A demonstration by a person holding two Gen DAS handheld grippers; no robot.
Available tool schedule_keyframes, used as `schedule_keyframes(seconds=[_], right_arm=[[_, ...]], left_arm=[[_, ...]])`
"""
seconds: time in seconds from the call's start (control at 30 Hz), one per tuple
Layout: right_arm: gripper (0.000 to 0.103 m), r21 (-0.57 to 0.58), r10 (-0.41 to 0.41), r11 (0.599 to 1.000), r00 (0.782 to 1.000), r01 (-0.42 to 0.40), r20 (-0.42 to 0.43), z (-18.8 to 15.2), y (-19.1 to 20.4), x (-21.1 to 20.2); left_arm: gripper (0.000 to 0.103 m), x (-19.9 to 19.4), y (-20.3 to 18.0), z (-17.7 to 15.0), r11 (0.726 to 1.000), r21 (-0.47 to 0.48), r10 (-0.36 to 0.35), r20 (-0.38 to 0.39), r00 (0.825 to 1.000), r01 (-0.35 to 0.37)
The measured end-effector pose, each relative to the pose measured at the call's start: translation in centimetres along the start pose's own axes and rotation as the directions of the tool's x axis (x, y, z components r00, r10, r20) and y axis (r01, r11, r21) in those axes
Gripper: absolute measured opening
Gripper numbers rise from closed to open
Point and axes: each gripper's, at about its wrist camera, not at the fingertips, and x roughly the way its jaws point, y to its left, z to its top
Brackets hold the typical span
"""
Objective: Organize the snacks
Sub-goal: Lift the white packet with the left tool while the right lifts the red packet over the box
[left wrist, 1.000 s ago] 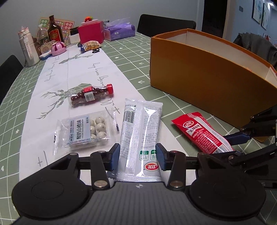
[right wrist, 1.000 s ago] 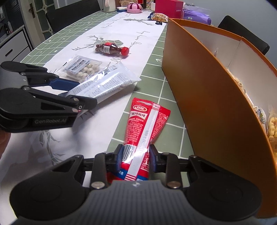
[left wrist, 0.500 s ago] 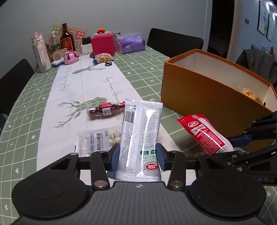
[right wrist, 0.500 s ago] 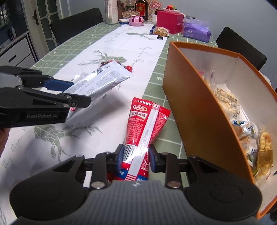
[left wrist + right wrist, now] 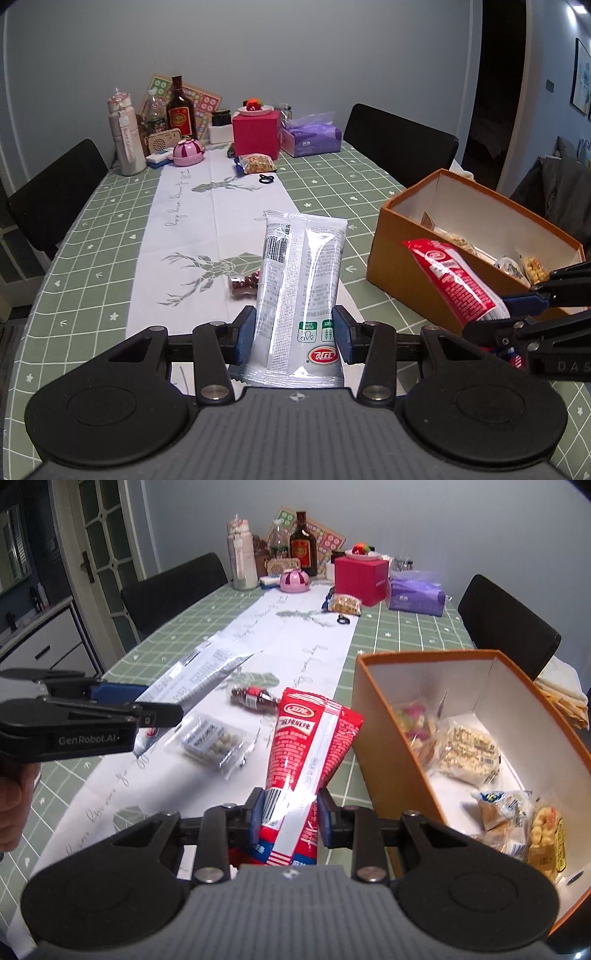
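Silver foil first: one silver snack packet [image 5: 301,280] is clamped near its bottom end in the left gripper [image 5: 295,334], sticking up off the desk [image 5: 92,236]. One red snack packet [image 5: 308,753] is pinched the same way in the right gripper [image 5: 286,816], held beside the orange box [image 5: 388,746]. Both grippers tilt down toward the desk, side by side. Left on the white runner [image 5: 295,642]: one clear pack of white balls [image 5: 214,744] and one little bottle of dark snacks [image 5: 255,699]. The box already holds several bagged snacks. A hand [image 5: 14,805] shows at the left edge.
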Motion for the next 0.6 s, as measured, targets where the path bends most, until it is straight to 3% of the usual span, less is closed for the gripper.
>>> schedule_keyframes(seconds=[0.2,0.6], right_arm=[[0.028,0.017,-0.007,1.000,0.999,0.006,0.053,1.7,-1.3,-1.9],[0.028,0.062,-0.066,0.996,0.984,0.057,0.166,5.9,-5.5,-6.6]], left_arm=[[0.050,-1.6,-0.6,1.7,0.999,0.025,0.022,0.025,0.999,-0.023],[0.050,-3.2,-3.5,5.8,0.998,0.057,-0.004,0.097,0.995,-0.001]])
